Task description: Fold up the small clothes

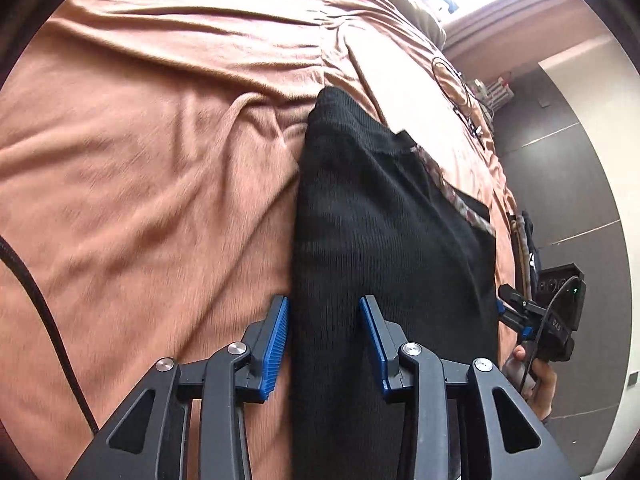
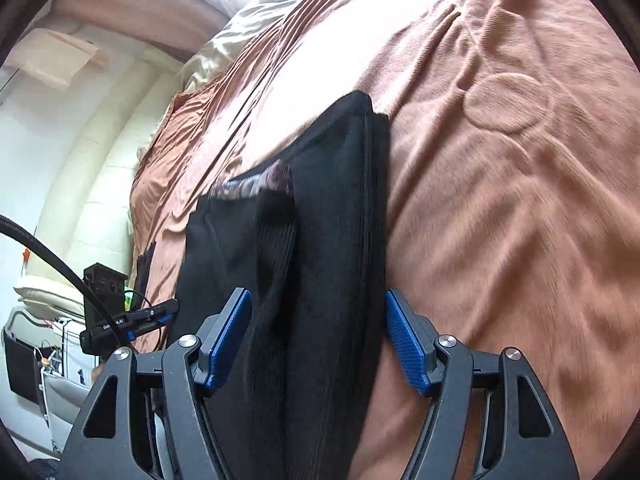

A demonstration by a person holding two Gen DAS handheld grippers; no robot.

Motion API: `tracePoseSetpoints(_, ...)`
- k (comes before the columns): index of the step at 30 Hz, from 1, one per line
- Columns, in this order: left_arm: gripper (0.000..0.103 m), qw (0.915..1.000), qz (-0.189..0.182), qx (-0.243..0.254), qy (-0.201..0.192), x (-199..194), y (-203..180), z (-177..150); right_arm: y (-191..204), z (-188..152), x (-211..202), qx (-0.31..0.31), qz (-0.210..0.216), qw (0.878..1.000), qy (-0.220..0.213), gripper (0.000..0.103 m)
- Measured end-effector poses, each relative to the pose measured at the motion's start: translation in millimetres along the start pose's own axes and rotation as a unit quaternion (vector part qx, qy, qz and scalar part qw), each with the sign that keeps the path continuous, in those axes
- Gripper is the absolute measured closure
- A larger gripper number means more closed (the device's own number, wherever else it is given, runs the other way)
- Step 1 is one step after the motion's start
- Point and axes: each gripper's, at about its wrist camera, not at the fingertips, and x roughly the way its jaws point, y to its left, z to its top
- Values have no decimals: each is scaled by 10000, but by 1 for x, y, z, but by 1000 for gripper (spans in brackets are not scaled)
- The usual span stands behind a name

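Left gripper (image 1: 324,320): nearest our left lens, we saw its blue pads (image 1: 276,344) spread apart, released, with the near edge of the garment lying between them and neither pad pressing on it.
Right gripper (image 2: 318,318): nearest our right lens, its blue pads (image 2: 406,346) stood wider apart, also released; the folded cloth ran up between them without being squeezed.
Black knit garment (image 1: 372,216): we found it folded into a long narrow strip, lying flat on the bedspread, with a patterned lining (image 1: 448,192) showing at one open edge.
Layers (image 2: 372,200): in our right view the stacked edges lined up along the strip's right side.
Bedspread (image 1: 152,152): a rust-coloured, wrinkled cover spread under the whole garment.
Cable (image 1: 460,96): we noted a thin dark wire looped on the bedspread beyond the garment, well apart from it.
Person's hand (image 1: 536,376): we saw it at the right edge of our left view, gripping the handle of the other tool.
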Motion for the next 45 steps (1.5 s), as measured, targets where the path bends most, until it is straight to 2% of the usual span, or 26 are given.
tracePoseSetpoints(5,65,10000,-73,-53,26,12,3,25,-9,19,15,63,229,9997,-94,37)
tracePoseSetpoints(9,68,10000,-50,-40,2,19,4,41,-10,30,28,-94,350,9993,-3,37)
tracePoseSetpoints(14,70,9999,-113,-35,-18,28,1,61,2,41,46,-401,138,9990,156,37)
tracePoseSetpoints(15,71,9999,-141,-35,-33,28,2,64,4,45,49,-436,113,9989,152,39)
tracePoseSetpoints(17,75,9998,-169,-44,-88,31,2,74,5,48,52,-481,30,9987,153,56)
tracePoseSetpoints(19,76,9999,-116,-47,-102,34,1,79,5,51,55,-464,-13,9988,185,64)
tracePoseSetpoints(22,78,9999,-10,44,-123,42,-5,86,8,51,57,-501,-26,9986,188,75)
tracePoseSetpoints(26,87,9999,33,76,-149,44,-8,90,15,52,52,-574,-122,9982,148,87)
tracePoseSetpoints(29,94,9995,90,221,-224,39,-15,88,18,50,44,-595,-88,9982,76,89)
tracePoseSetpoints(32,94,9991,-4,280,-328,27,-22,86,30,47,36,-759,-199,9969,-15,91)
tracePoseSetpoints(45,94,9935,-468,583,-854,-40,-59,73,83,19,-18,-1302,-69,9905,-442,93)
